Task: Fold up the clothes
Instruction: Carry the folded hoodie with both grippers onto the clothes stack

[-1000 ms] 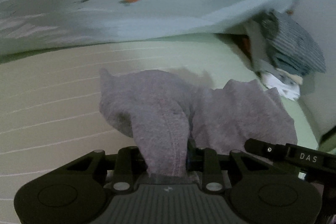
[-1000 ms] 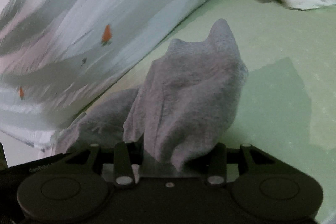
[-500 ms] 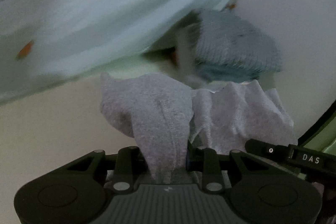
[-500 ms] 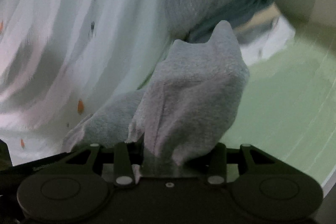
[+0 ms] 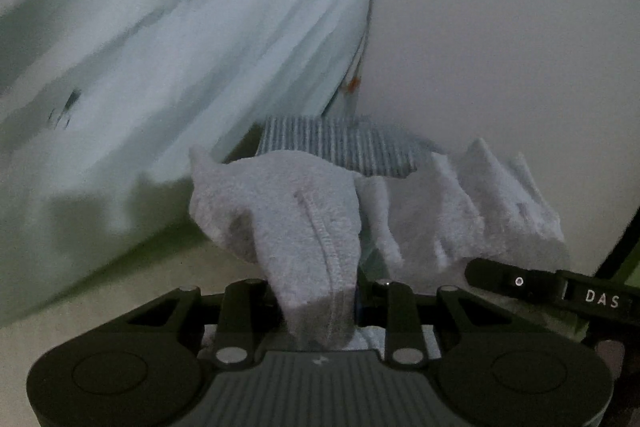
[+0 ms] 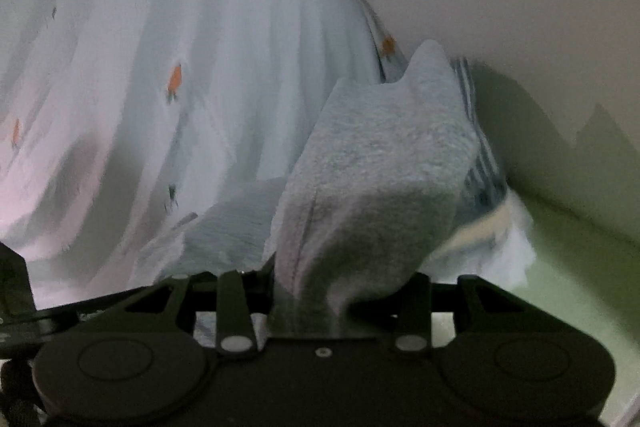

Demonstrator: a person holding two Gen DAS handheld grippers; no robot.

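Fleece garment [image 5: 308, 211], grey and bunched, hangs pinched in both the left tool [image 5: 320, 303] and right tool [image 6: 316, 291], a striped folded cloth [image 5: 340, 147] at twelve o'clock beyond it.

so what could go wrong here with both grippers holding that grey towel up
1. The left gripper and right gripper each pinch only a bunched bit of the grey towel; it may slip out.
2. The towel between them is crumpled, so the fold may land uneven.
3. The striped folded clothes and carrot-print sheet sit close behind; the towel could snag or knock them.
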